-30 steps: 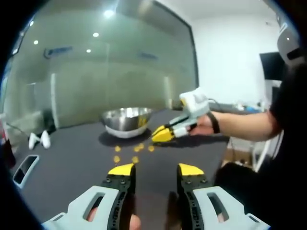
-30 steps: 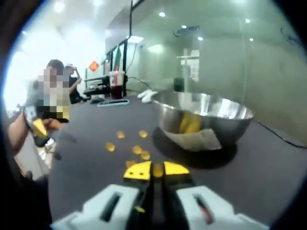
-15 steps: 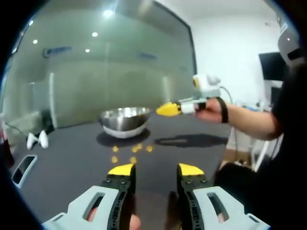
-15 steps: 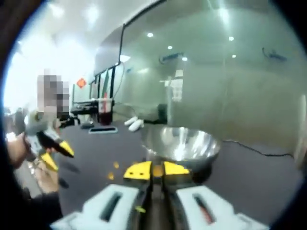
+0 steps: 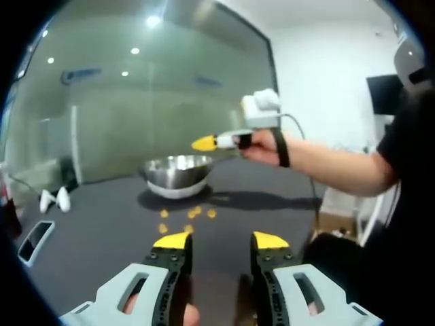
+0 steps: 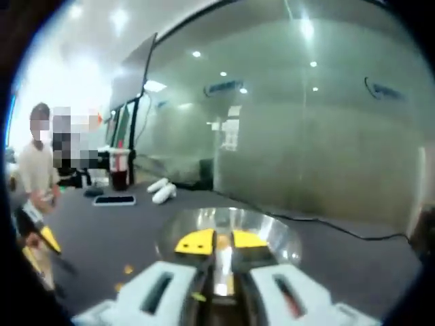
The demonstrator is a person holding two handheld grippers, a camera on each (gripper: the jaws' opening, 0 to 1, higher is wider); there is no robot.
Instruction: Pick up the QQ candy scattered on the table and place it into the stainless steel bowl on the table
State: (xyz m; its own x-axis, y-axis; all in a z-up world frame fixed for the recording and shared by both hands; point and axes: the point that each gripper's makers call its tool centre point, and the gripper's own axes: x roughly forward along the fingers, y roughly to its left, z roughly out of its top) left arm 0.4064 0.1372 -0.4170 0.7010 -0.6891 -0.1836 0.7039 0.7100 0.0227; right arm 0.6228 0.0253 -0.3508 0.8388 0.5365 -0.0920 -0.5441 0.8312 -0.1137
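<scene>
One steel bowl [image 5: 175,174], five loose candies [image 5: 192,213], one phone [image 5: 33,240] and two white objects [image 5: 54,199] are counted on the table [image 5: 102,231].

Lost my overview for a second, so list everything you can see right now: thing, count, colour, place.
bowl: one, steel, far part of the table.
candies: about five, yellow, loose on the table in front of the bowl.
candy: one, yellow, pinched in the right gripper above the bowl.
table: one, dark grey.
phone: one, dark, left table edge.
white objects: two, left of the bowl; what they are is unclear.
cup: one, dark drink, far end of the table.
cable: one, black, behind the bowl.
left gripper: yellow tips, open, low over the table.
right gripper: yellow tips, shut on the candy.
</scene>
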